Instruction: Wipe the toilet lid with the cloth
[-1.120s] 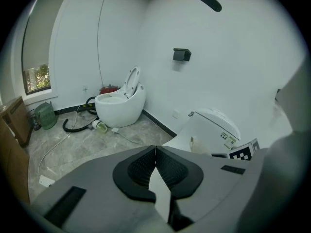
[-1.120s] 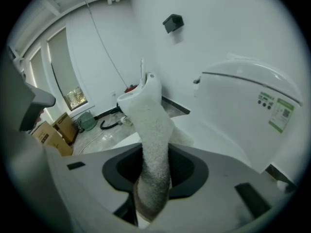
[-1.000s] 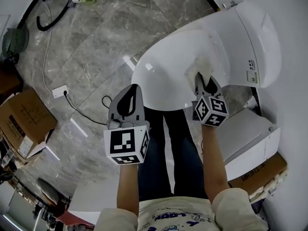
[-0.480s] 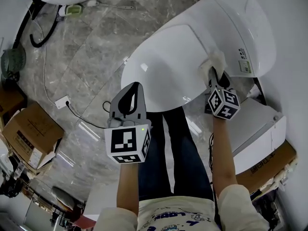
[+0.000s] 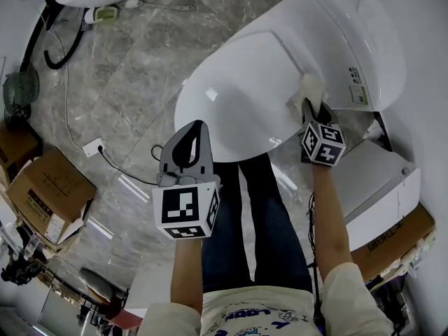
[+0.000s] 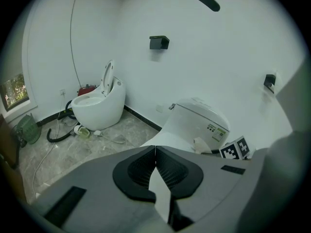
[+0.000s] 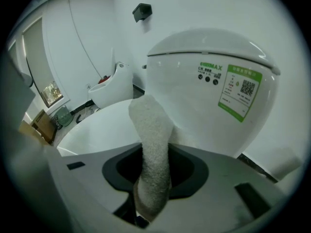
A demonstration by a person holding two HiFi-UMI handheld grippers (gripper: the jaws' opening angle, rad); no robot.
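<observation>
The white toilet lid (image 5: 241,93) lies closed in the upper middle of the head view. My right gripper (image 5: 313,109) is shut on a pale, fuzzy cloth (image 5: 312,87) and presses it against the lid's right rear edge, next to the toilet's body (image 5: 357,40). In the right gripper view the cloth (image 7: 151,130) stands up between the jaws of the right gripper (image 7: 153,183), with the lid (image 7: 99,125) behind it. My left gripper (image 5: 190,135) hovers off the lid's near left edge. Its jaws meet with nothing between them in the left gripper view (image 6: 155,155).
A second toilet (image 6: 99,103) stands at the far left, with a black hose (image 5: 42,37) and cables on the marble floor. Cardboard boxes (image 5: 45,187) sit at left. A white box (image 5: 378,187) stands right of the toilet. The person's legs are below the lid.
My right gripper has slid the cloth from the middle of the lid's rear out to its right rear edge. The left gripper has stayed put.
</observation>
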